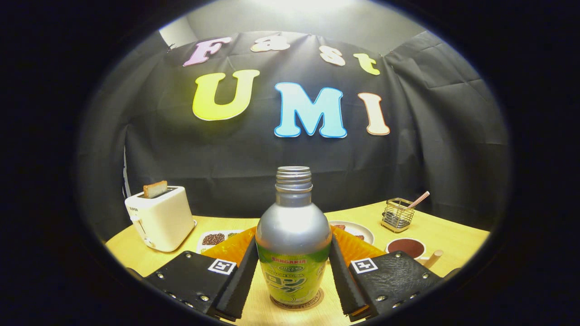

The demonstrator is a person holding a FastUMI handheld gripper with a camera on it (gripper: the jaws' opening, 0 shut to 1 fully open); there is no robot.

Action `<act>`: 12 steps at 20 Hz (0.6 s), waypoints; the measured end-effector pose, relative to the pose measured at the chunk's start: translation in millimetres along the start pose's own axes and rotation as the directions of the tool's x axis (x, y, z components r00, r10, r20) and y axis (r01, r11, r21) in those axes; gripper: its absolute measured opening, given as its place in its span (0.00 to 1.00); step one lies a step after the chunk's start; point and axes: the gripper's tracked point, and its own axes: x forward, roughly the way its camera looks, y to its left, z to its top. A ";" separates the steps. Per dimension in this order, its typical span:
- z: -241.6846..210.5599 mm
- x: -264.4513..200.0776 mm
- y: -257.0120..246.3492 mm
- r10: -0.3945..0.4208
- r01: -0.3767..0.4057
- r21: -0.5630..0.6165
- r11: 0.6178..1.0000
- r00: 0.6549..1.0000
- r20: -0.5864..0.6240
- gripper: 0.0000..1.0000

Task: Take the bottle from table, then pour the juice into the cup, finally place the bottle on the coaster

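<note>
Two fingers flank the bottle (293, 240) at lower centre, gripper (293, 280) touching both sides | bottle upright on coaster (317, 301) | likely placing: open evenly, back straight off, don't tip it.

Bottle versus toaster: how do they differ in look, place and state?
The bottle is silver and green, tall and narrow; the toaster is cream and boxy. The bottle stands between the gripper jaws, which flank its sides, on a round coaster; the toaster sits beyond them. The bottle is uncapped; the toaster holds bread. Both stand upright on the table.
</note>
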 end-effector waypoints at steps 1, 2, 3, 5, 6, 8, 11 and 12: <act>-1.7 1.1 0.4 0.001 -0.001 -0.006 1.000 1.000 -0.003 0.78; -3.9 1.4 0.0 0.003 -0.003 -0.009 1.000 1.000 -0.003 0.78; -7.4 3.7 -0.2 0.004 -0.004 -0.004 1.000 1.000 -0.006 0.78; -13.1 5.8 0.7 0.015 -0.015 0.029 0.999 1.000 -0.003 0.78; -15.9 6.8 1.0 0.020 -0.020 0.041 0.999 1.000 -0.003 0.78; -24.1 9.2 -3.2 0.013 -0.013 0.044 0.999 1.000 -0.008 0.78; -34.6 14.3 -3.3 0.019 -0.018 0.072 0.997 1.000 -0.024 0.78; -36.7 15.9 -2.1 0.023 -0.020 0.084 0.996 0.999 -0.027 0.78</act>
